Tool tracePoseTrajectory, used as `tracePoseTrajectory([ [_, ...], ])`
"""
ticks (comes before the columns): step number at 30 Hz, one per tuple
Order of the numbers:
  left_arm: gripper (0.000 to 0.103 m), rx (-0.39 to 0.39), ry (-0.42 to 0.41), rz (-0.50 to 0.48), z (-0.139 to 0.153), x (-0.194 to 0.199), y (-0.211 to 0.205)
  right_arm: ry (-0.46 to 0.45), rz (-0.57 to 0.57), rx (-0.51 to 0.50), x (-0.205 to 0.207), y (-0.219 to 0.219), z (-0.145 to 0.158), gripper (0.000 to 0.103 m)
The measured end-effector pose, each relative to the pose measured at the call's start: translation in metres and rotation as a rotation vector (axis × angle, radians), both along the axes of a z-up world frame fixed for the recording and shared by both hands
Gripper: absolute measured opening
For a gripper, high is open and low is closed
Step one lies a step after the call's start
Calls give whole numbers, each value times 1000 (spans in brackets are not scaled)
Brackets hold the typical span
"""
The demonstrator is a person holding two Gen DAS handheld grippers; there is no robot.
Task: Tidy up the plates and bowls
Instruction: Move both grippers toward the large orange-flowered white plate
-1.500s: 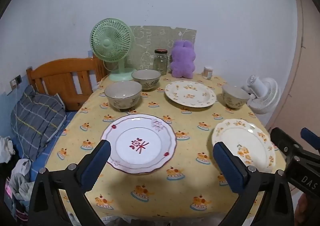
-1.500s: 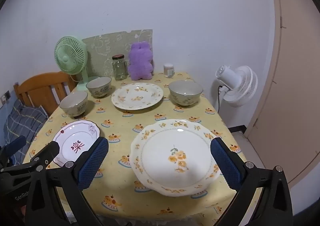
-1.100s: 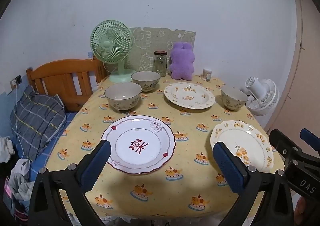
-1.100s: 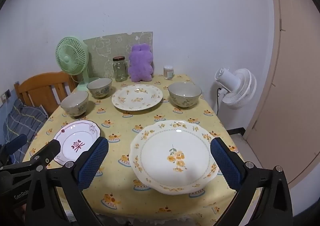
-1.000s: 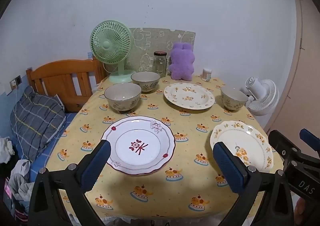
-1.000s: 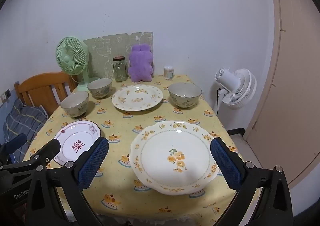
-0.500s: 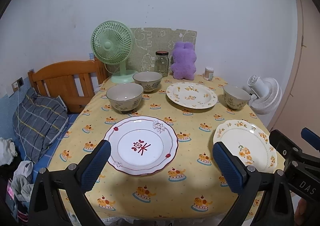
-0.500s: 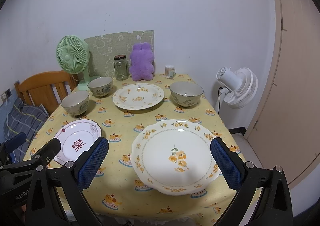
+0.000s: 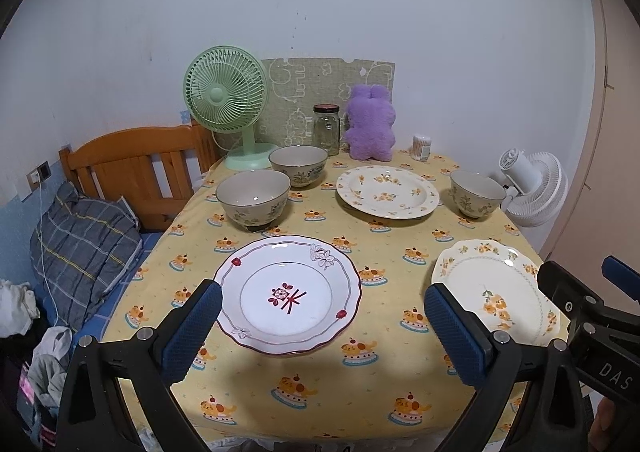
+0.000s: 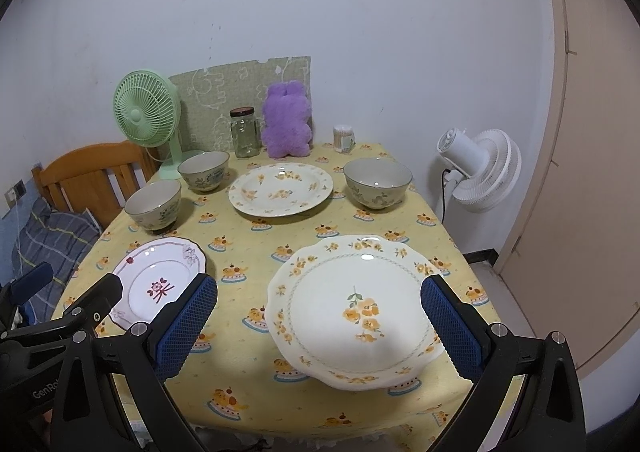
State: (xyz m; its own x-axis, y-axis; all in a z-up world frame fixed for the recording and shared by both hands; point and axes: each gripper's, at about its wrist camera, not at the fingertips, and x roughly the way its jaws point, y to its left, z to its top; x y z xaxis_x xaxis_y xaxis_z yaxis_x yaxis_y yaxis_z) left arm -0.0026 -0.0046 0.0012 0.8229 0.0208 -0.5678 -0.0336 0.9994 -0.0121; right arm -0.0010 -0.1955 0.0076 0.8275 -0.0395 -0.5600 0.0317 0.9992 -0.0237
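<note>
**Left wrist view: 2 open tongs face 2 near plates**

Left wrist view shows the left tongs (image 9: 320,326) spread wide and empty, the red-trimmed plate (image 9: 288,294) lying flat directly ahead between the pads. 3 bowls and the far floral plate (image 9: 387,191) sit beyond, well apart. The right tongs (image 10: 320,326), equally open, frame the large floral plate (image 10: 356,308), whose near rim lies close to the surface (image 10: 248,372) edge, so that hand is nearer it.
</note>
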Motion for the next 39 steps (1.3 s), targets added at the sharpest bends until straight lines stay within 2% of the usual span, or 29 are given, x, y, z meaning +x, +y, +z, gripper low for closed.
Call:
tracePoseTrajectory([
  [39, 97, 2, 15, -17, -3, 4, 5, 23, -1, 7, 0, 4, -5, 103],
])
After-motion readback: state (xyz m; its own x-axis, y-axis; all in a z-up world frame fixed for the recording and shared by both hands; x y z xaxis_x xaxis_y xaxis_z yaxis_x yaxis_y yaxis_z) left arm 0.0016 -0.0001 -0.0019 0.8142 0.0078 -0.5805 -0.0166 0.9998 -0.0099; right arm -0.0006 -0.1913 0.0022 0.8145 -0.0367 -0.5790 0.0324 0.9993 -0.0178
